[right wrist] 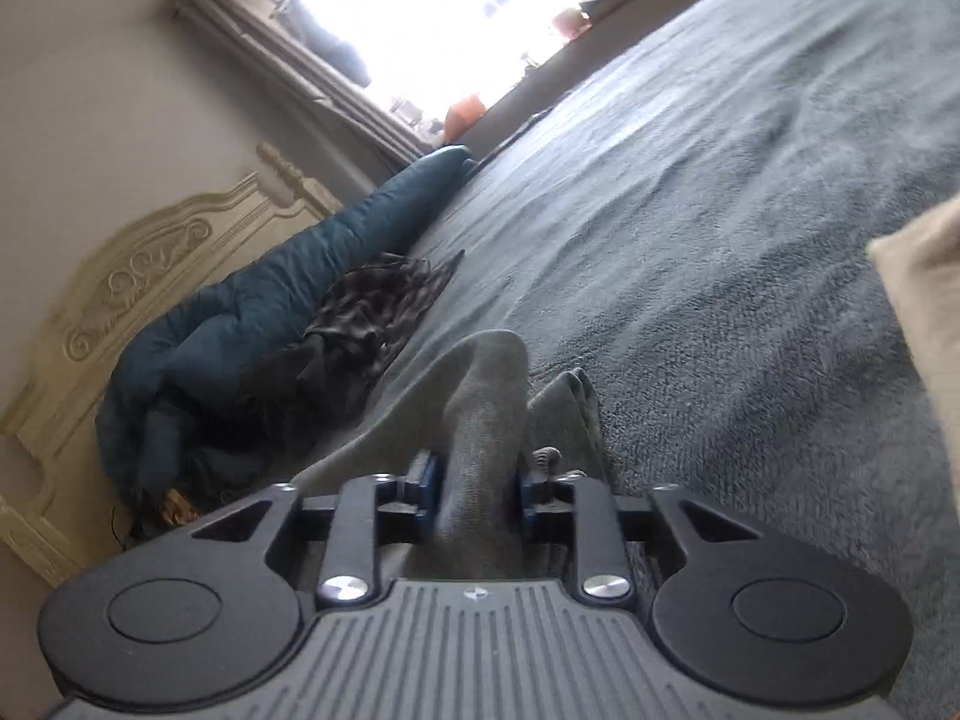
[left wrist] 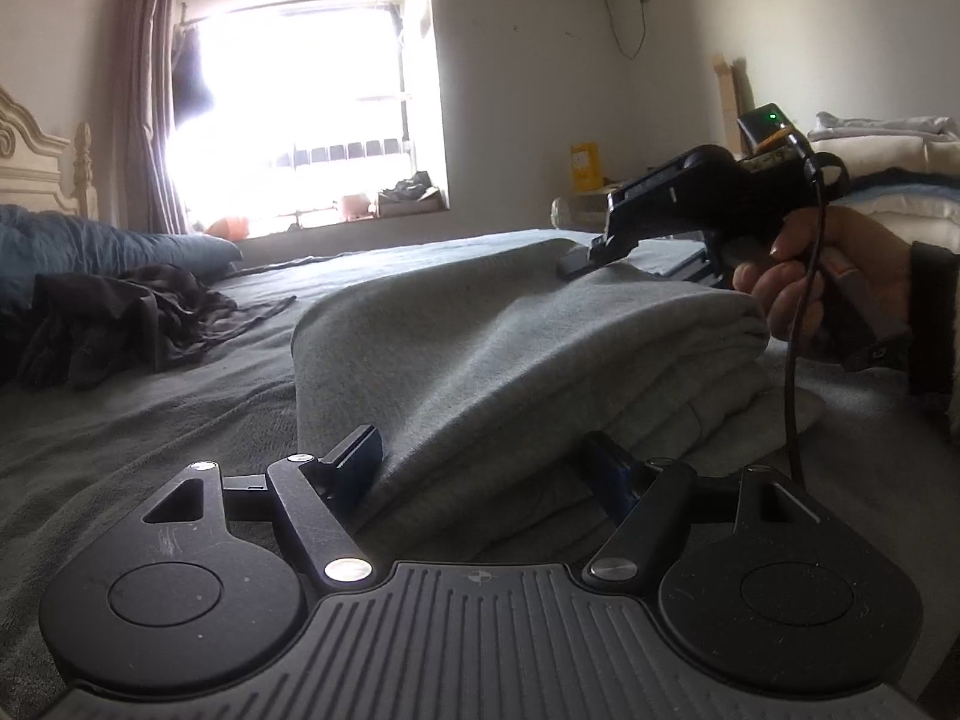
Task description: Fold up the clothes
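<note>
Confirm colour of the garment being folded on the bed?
Plain light grey garment, no pattern. Shows best in the left wrist view.

— Where is the left gripper (left wrist: 489,465)?

— At the bottom of the left wrist picture. Its two fingers stand wide apart. Gray cloth (left wrist: 480,354) lies between them, but I cannot tell if the blue pads press on it.

— And the right gripper (right wrist: 477,495)?

— Low in the middle of the right wrist picture, and it leans to one side. Its two blue pads (right wrist: 429,480) sit close on a fold of the gray cloth that runs up between them.

— Can you see a hand?

— Yes. At the right edge of the left wrist picture, the right hand (left wrist: 840,276) wraps around the black handle. A dark sleeve (left wrist: 933,318) covers the wrist.
</note>
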Available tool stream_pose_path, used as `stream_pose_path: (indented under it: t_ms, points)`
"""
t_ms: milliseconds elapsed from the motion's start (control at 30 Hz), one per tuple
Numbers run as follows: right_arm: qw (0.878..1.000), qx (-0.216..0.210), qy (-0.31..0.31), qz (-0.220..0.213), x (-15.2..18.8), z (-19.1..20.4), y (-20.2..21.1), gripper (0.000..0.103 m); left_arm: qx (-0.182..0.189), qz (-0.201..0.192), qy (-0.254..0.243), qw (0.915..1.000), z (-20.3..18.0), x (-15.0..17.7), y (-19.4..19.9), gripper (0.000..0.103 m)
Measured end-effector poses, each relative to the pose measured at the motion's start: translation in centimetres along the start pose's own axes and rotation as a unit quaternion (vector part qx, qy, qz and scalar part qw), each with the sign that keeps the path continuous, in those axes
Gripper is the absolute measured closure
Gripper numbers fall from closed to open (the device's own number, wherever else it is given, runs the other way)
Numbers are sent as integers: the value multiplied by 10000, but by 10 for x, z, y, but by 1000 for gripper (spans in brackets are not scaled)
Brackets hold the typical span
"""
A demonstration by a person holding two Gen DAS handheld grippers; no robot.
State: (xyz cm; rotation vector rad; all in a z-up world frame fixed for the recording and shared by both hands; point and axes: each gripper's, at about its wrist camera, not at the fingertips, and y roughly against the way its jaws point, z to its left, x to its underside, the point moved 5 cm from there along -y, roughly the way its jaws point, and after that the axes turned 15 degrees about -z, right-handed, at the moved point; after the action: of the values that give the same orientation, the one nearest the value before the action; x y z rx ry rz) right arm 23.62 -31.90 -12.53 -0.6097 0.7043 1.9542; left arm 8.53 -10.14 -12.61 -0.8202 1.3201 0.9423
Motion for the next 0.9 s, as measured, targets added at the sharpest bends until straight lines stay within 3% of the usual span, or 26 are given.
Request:
stream_pose_path:
  t_ms: [100, 267, 367, 433, 467, 500, 567, 700, 800, 900]
  points:
    - [9998, 209, -15, 38, -2, 0, 17, 51, 76, 11, 44, 10000, 1, -3, 4, 29]
    - [9993, 181, -292, -126, 3, 3, 63, 47, 350, -88, 30, 9993, 0, -11, 15, 29]
    - [9994, 261, -222, 22, 12, 4, 67, 47, 492, -126, -144, 9986, -9, -15, 16, 28]
    - [9993, 356, -86, 125, 21, 8, 67, 51, 549, -143, -329, 9978, -16, -17, 16, 28]
    - [9992, 349, 23, 173, 26, 12, 66, 62, 592, -174, -420, 9972, -20, -19, 17, 28]
    - [9993, 281, 121, 204, 30, 18, 68, 80, 637, -220, -502, 9965, -24, -21, 18, 28]
    - [9994, 227, 219, 143, 32, 30, 74, 89, 717, -289, -644, 9949, -32, -25, 21, 28]
    - [10000, 16, 31, -10, 25, 42, 94, 89, 820, -255, -787, 9932, -40, -26, 22, 27]
    - [9988, 325, -306, 213, 41, 14, 88, 89, 851, -124, -765, 9933, -43, -23, 19, 27]
    - [9979, 277, -580, 73, 38, 5, 94, 86, 836, -34, -688, 9941, -40, -24, 19, 27]
